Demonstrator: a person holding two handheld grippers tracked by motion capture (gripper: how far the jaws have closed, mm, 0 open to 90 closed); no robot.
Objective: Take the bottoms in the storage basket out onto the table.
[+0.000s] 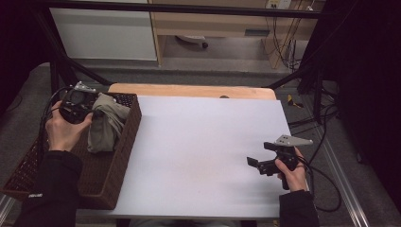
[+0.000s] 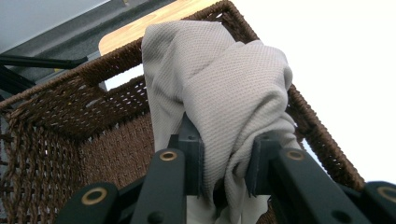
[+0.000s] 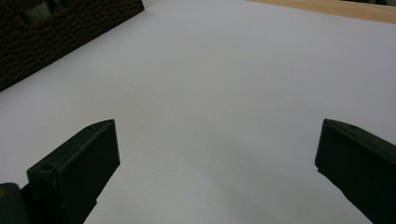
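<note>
Left gripper: clamped on grey cloth, held up inside wicker basket.
Right gripper: jaws wide, nothing held, over white table.
Remaining: cloth judged not yet out of basket.

Dim room: grey floor, white cabinet, wooden shelving behind.

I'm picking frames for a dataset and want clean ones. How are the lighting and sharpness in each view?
High view: dim, dark edges, soft; the basket is murky. Left gripper view: the cloth weave is crisp, but the white table is blown out. Right gripper view: even light, with the near jaws slightly blurred over a plain surface.
</note>
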